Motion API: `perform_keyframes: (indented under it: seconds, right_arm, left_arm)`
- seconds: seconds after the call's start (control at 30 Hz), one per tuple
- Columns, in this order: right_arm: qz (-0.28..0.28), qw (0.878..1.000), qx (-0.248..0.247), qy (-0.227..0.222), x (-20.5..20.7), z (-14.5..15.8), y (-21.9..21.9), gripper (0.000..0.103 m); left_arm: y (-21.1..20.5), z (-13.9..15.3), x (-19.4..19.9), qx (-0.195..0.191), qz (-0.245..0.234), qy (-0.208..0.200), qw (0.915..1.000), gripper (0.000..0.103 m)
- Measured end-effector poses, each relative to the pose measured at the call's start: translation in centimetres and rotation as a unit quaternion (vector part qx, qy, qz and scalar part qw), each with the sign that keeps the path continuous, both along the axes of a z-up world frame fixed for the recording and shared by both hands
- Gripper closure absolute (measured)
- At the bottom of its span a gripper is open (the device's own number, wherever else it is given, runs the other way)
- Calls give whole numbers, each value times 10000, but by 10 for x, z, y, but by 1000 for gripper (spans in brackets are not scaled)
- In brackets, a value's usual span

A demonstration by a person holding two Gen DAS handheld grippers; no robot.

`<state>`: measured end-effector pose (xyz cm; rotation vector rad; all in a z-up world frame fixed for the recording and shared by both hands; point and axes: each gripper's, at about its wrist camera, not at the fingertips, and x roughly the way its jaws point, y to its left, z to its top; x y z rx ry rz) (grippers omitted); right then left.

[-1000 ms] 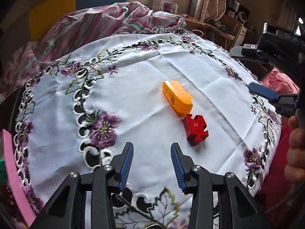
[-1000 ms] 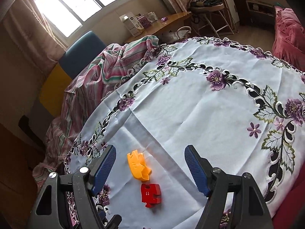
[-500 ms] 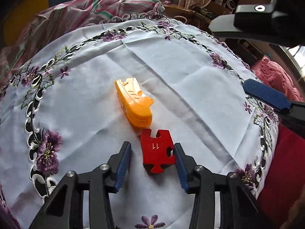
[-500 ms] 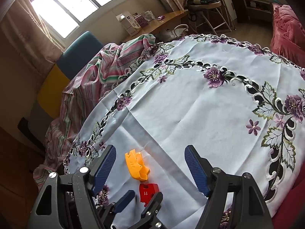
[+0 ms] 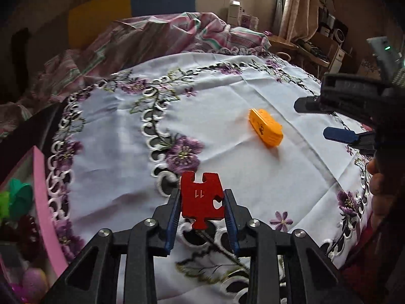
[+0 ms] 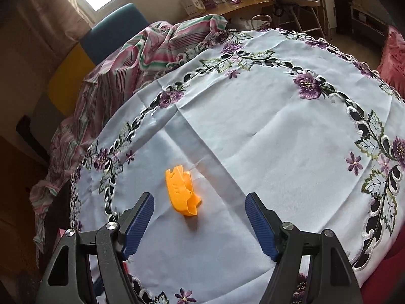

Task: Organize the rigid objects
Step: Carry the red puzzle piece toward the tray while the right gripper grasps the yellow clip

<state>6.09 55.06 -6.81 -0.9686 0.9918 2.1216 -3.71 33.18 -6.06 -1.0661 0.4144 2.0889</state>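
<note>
While its jaws are closing, the left hand-held gripper (image 5: 202, 202) clamps the red puzzle piece (image 5: 201, 198) above the surface (image 5: 227, 106); the right hand-held gripper (image 6: 198, 216) hangs spread wide and empty just above the orange piece (image 6: 182, 192) lying on the cloth.

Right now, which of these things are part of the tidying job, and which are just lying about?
Part of the job:
- red puzzle piece, between the closing jaws of the left gripper
- orange plastic piece, on the tablecloth ahead of the open right gripper
- pink bin, probably, with toys inside

Just lying about:
- striped cloth
- boxes by the window
- blue chair
</note>
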Motion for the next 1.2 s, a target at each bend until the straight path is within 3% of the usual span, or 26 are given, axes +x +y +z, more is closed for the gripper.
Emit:
perform_keyframes:
  seconds: [0.23, 0.6, 0.9, 0.97, 1.03, 1.2]
  right_arm:
    - [744, 9943, 481, -597, -39, -3, -16, 27]
    - [1246, 9736, 1298, -1401, -91, -30, -14, 27]
    - [1579, 9627, 1308, -1763, -101, -52, -21, 29]
    - [1618, 9636, 1304, -1682, -100, -51, -21, 38]
    - [1598, 9654, 1271, -1624, -98, -48, -22, 74]
    - [1682, 9661, 1162, -1579, -96, -48, -25, 74]
  left_arm:
    - [-55, 31, 4, 121, 325, 440, 9984, 70]
    - [-99, 39, -1, 245, 768, 374, 9960, 70]
    - [-113, 37, 1, 257, 926, 312, 9949, 70]
    - [-116, 37, 1, 277, 966, 283, 9945, 70]
    - [-119, 36, 1, 288, 1001, 257, 9942, 70]
    - [-128, 35, 3, 289, 1115, 225, 9931, 70]
